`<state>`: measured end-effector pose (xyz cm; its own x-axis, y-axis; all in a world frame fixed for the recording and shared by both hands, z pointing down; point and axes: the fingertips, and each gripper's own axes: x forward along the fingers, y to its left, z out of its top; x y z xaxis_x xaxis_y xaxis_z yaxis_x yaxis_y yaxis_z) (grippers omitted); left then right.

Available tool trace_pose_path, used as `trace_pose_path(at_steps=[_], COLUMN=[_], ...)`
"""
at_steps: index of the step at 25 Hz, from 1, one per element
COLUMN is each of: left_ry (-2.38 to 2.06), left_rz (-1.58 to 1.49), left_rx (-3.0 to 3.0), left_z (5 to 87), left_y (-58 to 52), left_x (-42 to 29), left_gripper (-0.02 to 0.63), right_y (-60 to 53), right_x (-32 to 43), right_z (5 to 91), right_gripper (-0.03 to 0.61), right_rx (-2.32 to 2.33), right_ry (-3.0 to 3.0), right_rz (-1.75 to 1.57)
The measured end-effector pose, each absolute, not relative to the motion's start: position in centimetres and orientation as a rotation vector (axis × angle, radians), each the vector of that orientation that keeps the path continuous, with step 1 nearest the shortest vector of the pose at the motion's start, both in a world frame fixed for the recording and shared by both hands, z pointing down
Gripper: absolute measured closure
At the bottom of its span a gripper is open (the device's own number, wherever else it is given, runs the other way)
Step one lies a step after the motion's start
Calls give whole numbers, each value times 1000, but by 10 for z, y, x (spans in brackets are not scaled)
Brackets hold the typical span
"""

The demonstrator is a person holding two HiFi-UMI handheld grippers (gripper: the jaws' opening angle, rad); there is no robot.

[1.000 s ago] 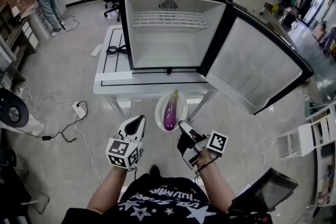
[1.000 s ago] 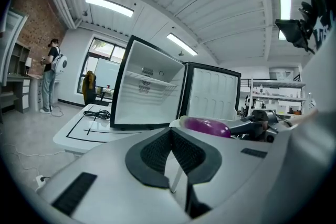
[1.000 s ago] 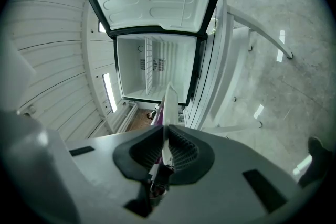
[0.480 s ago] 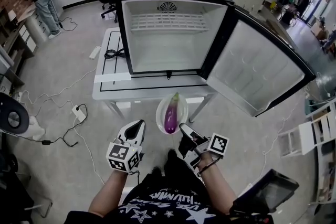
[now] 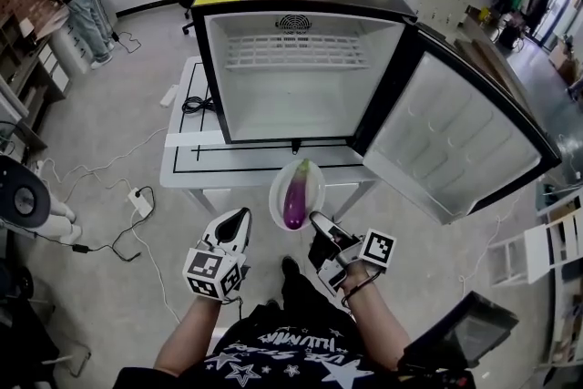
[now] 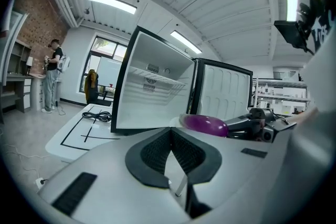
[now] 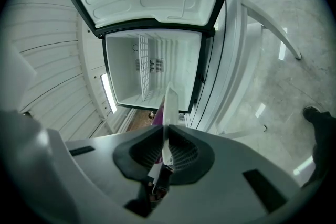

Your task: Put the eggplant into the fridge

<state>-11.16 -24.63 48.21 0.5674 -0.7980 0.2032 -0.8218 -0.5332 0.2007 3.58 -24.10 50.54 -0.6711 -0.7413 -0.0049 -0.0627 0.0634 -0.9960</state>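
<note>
Eggplant (image 5: 295,191): lies on plate (image 5: 276,196), rim clamped in closed right gripper (image 5: 315,218), now carried closer to open fridge (image 5: 301,100), not yet inside; left gripper (image 5: 240,215) closed, empty.

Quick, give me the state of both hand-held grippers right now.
Left hand-held gripper: shut, empty.
Right hand-held gripper: shut on the rim of the plate carrying the eggplant.

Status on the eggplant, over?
Left gripper shut, empty. Right gripper shut on plate rim, eggplant on it. Open fridge ahead, nothing blocking.
</note>
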Motion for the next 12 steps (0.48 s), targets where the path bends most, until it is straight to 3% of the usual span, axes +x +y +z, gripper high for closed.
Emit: trace_pose_path(at_steps=[12], left_ry=[-1426], left_rz=[107], left_rx=[2493], left_z=[478], left_y=[-318], left_x=[-108], left_gripper=[604], right_y=[-323], right_x=[36], right_z=[504], right_gripper=[552], right_rx=[-731], right_ry=[1857], right_rz=[-1693])
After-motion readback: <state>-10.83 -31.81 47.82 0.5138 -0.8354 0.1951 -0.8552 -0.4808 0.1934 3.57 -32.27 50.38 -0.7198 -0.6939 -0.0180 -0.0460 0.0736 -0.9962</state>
